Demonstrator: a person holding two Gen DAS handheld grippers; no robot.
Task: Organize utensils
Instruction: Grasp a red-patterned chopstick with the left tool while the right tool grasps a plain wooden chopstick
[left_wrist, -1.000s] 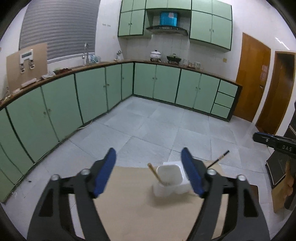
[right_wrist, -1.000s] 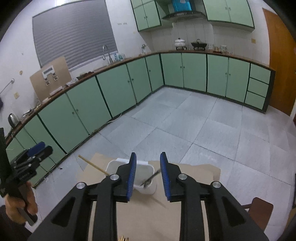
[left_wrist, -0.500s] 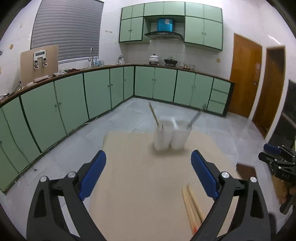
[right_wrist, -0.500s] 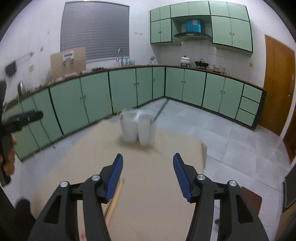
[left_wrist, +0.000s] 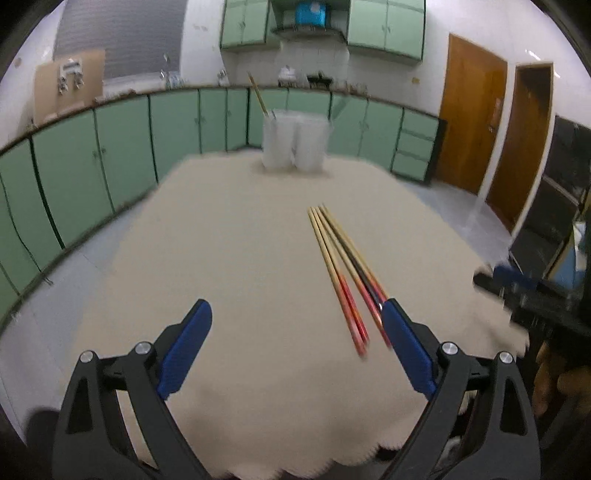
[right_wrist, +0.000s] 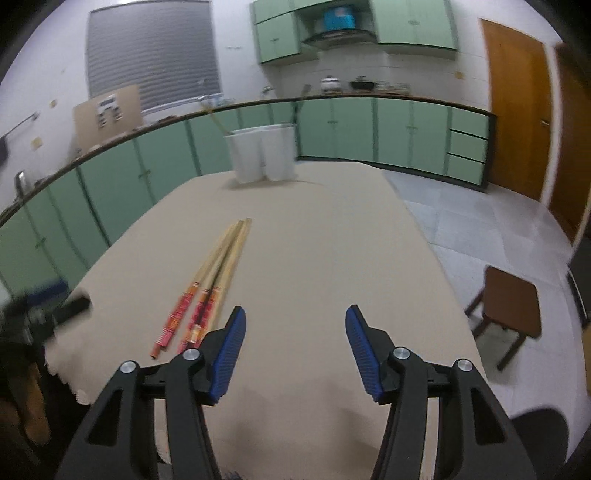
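Several chopsticks (left_wrist: 341, 266) with red ends lie side by side on the beige table (left_wrist: 240, 258); they also show in the right wrist view (right_wrist: 210, 284). Two white holders (left_wrist: 295, 146) stand together at the far end, one holding a chopstick (left_wrist: 258, 96); they show in the right wrist view too (right_wrist: 264, 153). My left gripper (left_wrist: 295, 314) is open and empty, low over the near table, its right finger beside the chopsticks' red ends. My right gripper (right_wrist: 295, 317) is open and empty, just right of the chopsticks.
A brown stool (right_wrist: 511, 306) stands on the tiled floor right of the table. Green cabinets (left_wrist: 110, 147) line the walls. The table's near edge (left_wrist: 295, 469) is scalloped. The other gripper shows at each view's side (left_wrist: 517, 291).
Both grippers have pulled back from the white holders toward the near end of the table and lowered. The right gripper has opened wide. The loose chopsticks have come into view.
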